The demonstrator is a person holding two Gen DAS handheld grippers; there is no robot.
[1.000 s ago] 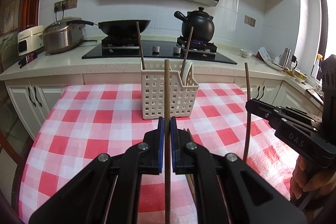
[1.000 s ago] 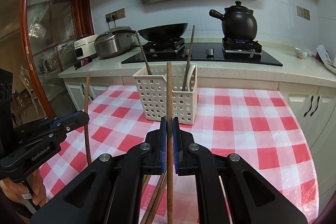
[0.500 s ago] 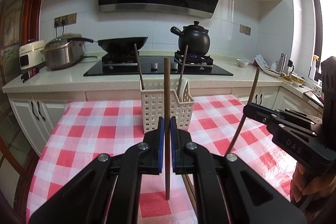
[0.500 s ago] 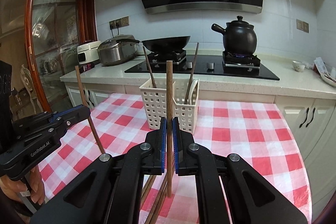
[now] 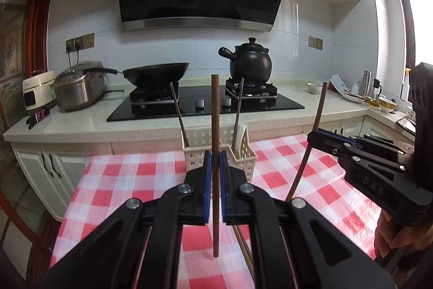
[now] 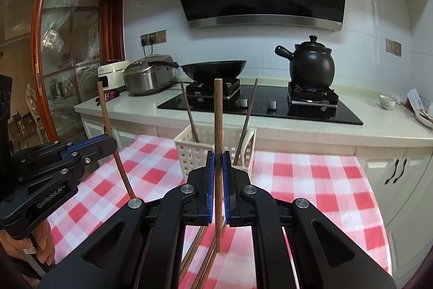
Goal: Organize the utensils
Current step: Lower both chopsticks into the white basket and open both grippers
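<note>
1. Left wrist view: your left gripper (image 5: pixel 213 175) has its jaws pinching a wooden chopstick (image 5: pixel 215 126) upright, tip clear of the bench (image 5: pixel 121 180), so it can drop straight into the white basket (image 5: pixel 245 156) ahead.
2. Right wrist view: your right gripper (image 6: pixel 218 175) pinches a second chopstick (image 6: pixel 218 121) the same way; spare chopsticks (image 6: pixel 200 256) lie below on the cloth.

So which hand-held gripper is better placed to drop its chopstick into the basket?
Right hand-held gripper, only marginally: like the left hand-held gripper, it holds its chopstick upright facing the basket, which looks slightly nearer in its view.
</note>
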